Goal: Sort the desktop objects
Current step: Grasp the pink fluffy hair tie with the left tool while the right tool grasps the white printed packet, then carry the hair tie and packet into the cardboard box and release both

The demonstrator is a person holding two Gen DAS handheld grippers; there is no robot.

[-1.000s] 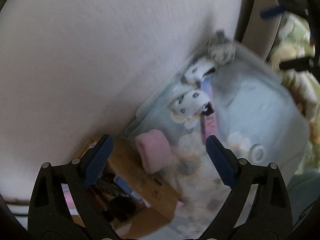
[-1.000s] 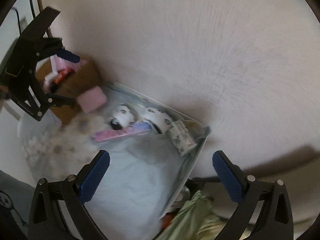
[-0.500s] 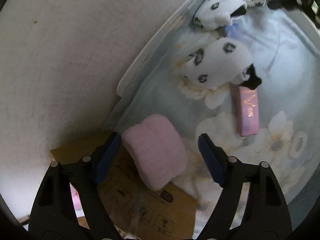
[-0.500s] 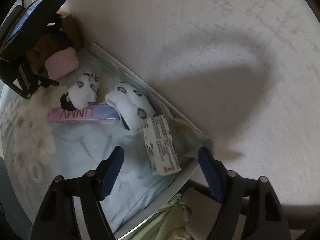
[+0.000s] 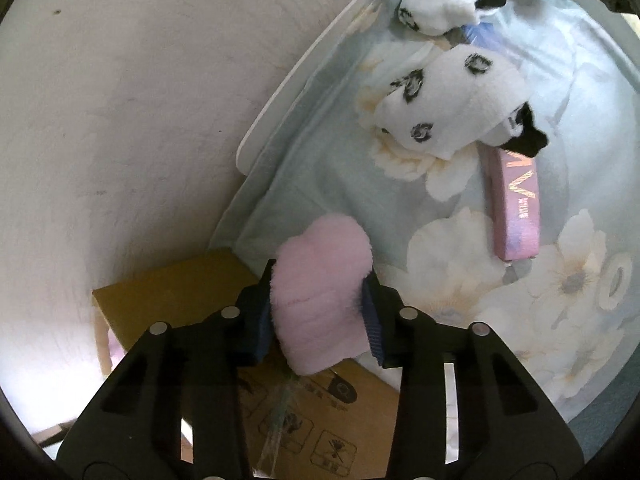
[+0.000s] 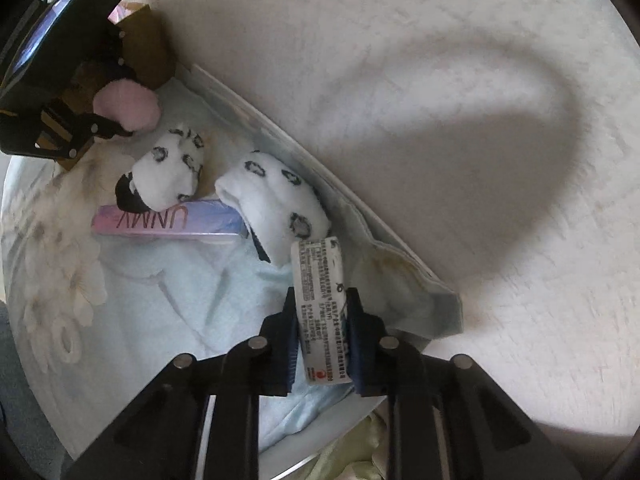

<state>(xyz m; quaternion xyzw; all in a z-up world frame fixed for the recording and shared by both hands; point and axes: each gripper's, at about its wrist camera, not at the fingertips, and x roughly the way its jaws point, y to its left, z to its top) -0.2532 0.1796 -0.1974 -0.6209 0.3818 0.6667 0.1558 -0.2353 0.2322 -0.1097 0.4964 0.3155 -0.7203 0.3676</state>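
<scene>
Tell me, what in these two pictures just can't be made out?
- Cardboard box, left wrist view: the left gripper and the pink fluffy roll it clamps hide what is inside.
- White packet, right wrist view: the right gripper clamps it; its print is too small to read.
- Pink flat box, right wrist view: two spotted white socks cover part of it.
- Green cloth, right wrist view: cut off by the bottom edge.

Textured off-white plaster wall (image 6: 400, 60), faintly scuffed, crossed by one large soft curved shadow (image 6: 500, 168). Pale blue floral-print bed sheet (image 5: 560, 300) against wall. White rounded surface edge (image 5: 320, 52) beneath sheet. Diffuse daylight throughout.
</scene>
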